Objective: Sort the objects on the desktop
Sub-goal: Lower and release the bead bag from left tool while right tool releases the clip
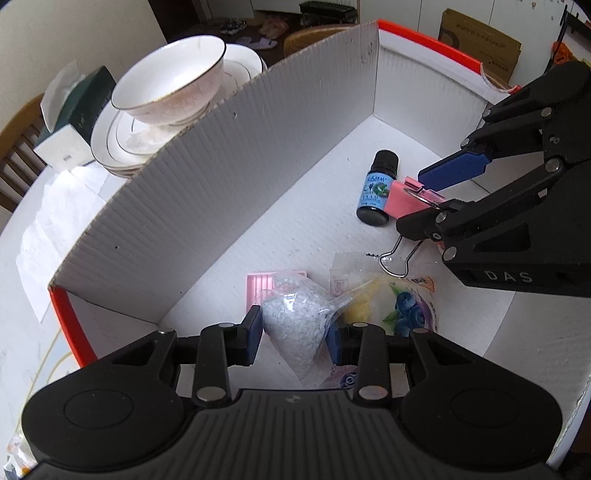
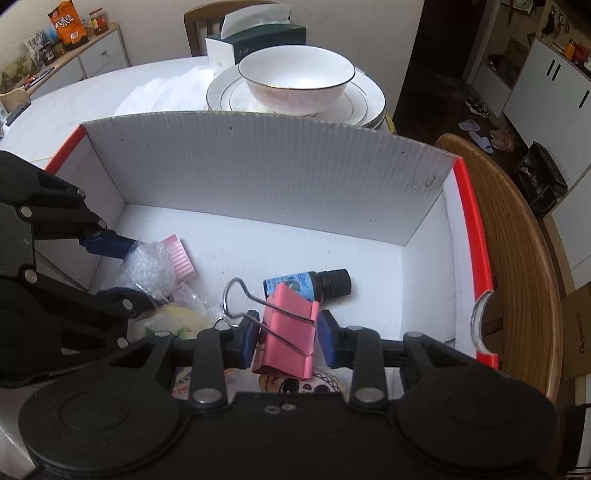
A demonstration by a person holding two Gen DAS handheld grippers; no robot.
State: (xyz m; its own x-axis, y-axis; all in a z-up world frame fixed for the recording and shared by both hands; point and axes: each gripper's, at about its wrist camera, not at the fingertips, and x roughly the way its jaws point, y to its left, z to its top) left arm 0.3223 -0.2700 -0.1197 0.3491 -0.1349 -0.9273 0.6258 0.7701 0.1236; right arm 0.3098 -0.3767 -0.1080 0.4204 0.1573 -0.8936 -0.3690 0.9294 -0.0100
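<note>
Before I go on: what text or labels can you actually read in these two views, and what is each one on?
"DAS": raised letters on the right gripper body, seen from the left wrist.
Small bottle: blue label with print, too small to read.
Fruit snack packet: printed, not legible.
Cardboard box behind the white box: print too blurred.
Orange snack bag on the sideboard: characters too blurred.
Tissue box: small mark, unreadable.

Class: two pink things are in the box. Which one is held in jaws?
The pink binder clip, clamped by the right gripper; the ribbed pink piece lies loose.

bottle label [image 1: 373, 188] unreadable, sticker [image 2: 306, 386] partly hidden
</note>
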